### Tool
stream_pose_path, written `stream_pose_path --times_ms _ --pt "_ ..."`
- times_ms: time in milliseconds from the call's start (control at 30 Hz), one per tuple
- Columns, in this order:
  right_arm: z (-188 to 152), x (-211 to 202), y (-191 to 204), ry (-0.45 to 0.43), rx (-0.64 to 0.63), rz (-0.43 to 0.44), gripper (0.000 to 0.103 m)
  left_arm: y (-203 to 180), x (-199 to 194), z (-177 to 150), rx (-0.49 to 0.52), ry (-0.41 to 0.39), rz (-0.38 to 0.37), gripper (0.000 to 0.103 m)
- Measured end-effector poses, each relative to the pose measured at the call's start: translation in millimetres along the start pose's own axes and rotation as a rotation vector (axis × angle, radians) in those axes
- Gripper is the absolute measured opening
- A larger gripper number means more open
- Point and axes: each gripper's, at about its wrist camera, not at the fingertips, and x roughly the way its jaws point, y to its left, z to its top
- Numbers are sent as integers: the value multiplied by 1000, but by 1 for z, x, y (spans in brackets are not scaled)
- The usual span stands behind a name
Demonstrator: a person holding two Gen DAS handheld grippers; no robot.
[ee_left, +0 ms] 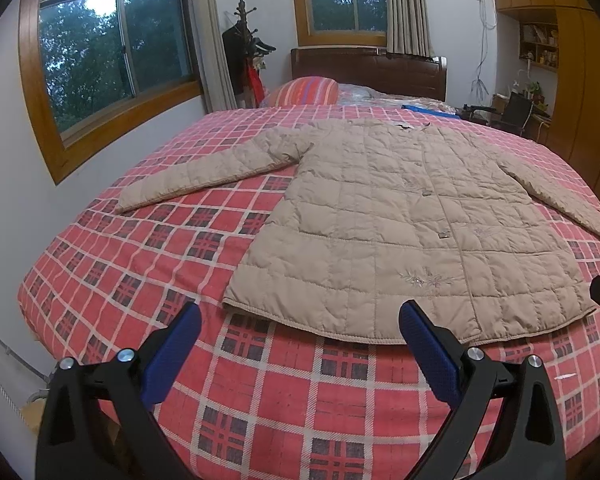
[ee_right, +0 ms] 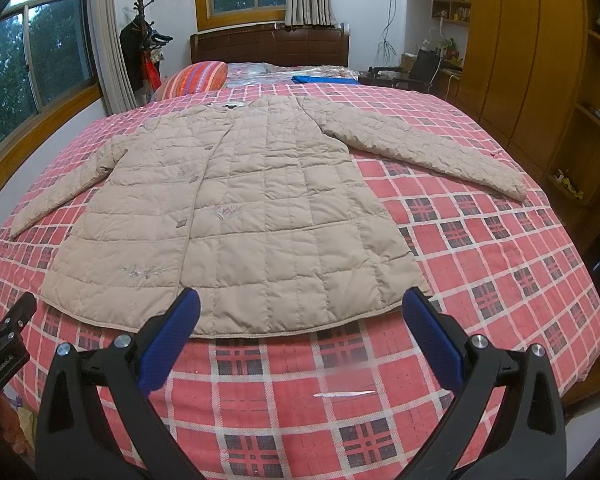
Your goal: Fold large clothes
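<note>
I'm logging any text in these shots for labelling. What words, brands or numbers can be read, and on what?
Nothing can be read for certain.
Left tool: embossed lettering on its black body, too blurred to read.
Coat: neck label, too small to read.
Shelf: items too small to show any print.

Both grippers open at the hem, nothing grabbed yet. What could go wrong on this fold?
1. The quilted coat is puffy; the open left gripper or right gripper may pinch only the top layer at the hem, or catch the plaid bedspread too.
2. Both sleeves lie spread wide; lifting the hem first would likely drag them askew.
3. The slick fabric might slip from the pads.
</note>
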Motion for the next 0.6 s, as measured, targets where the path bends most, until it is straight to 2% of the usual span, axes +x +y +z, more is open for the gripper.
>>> stream_pose_path --times_ms 600 --pt "0 0 0 0 0 0 101 1 0 0 -1 2 3 99"
